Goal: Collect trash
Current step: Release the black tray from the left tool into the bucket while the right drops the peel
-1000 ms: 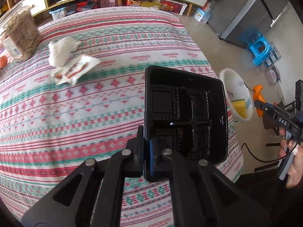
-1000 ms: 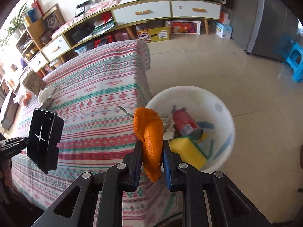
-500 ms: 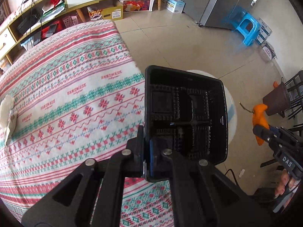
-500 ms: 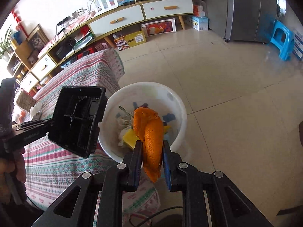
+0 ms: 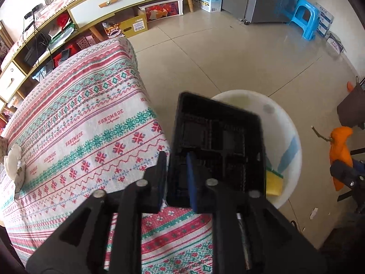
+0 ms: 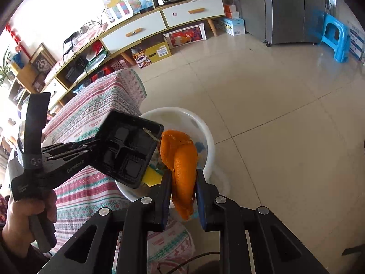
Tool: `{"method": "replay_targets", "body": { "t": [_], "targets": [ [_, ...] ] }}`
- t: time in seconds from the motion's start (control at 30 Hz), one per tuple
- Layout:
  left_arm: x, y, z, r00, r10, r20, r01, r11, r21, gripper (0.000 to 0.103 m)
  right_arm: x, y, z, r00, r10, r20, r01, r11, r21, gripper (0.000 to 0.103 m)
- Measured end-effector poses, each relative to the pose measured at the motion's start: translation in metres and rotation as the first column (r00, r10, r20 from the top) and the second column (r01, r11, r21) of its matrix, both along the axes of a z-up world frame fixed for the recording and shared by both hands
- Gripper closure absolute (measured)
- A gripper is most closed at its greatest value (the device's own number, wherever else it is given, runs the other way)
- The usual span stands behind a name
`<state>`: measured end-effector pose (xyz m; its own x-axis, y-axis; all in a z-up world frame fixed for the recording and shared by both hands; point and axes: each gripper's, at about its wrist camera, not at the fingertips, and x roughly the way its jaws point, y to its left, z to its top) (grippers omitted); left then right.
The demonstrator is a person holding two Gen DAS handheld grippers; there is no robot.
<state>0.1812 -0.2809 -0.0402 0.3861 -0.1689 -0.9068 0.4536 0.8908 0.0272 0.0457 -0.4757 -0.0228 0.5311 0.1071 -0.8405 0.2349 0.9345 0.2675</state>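
Observation:
A black plastic compartment tray (image 5: 219, 137) hangs tilted over the white bin (image 5: 285, 123) on the floor beside the table. My left gripper (image 5: 176, 166) has the tray's side wall between its jaws, which are opening, and a gap shows at the pads. In the right wrist view the tray (image 6: 127, 150) sticks out from the left gripper (image 6: 95, 146) above the bin (image 6: 205, 137). My right gripper (image 6: 182, 182) is shut on an orange peel (image 6: 180, 157), over the bin's near rim. The left wrist view shows that peel (image 5: 340, 146) at the right edge.
The bin holds a yellow sponge (image 5: 273, 180) and other trash. The table under a patterned cloth (image 5: 79, 125) carries crumpled white paper (image 5: 14, 159) at its left end. A blue stool (image 5: 305, 20), a grey fridge (image 6: 292, 9) and a low cabinet (image 6: 159, 22) stand beyond the tiled floor.
Both grippers have swung from above the table to above the white bin. The left jaws have spread and the black tray has tilted between them. The right still holds the peel.

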Motion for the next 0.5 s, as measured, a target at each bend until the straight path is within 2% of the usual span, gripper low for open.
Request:
{"method": "replay_targets", "body": {
  "t": [0.03,0.07,0.23,0.5],
  "targets": [
    [-0.003,0.002,0.003,1.0,0.004,0.002,-0.004,1.0,-0.014,0.058,0.0,0.0,-0.001,1.0,-0.002,-0.003,0.002,1.0,0.0,0.082],
    [-0.003,0.006,0.005,1.0,0.008,0.007,-0.008,1.0,-0.027,0.051,0.0,0.0,-0.001,1.0,-0.003,-0.005,0.003,1.0,-0.001,0.082],
    [-0.008,0.022,0.012,1.0,0.019,-0.006,-0.019,0.995,-0.094,0.041,0.007,0.002,-0.004,1.0,-0.005,-0.02,0.005,1.0,-0.006,0.082],
    [-0.026,0.071,0.016,0.998,0.041,-0.039,-0.047,0.985,-0.165,0.026,0.025,0.008,-0.012,0.999,-0.022,-0.049,0.022,1.0,-0.015,0.082]
  ]
}}
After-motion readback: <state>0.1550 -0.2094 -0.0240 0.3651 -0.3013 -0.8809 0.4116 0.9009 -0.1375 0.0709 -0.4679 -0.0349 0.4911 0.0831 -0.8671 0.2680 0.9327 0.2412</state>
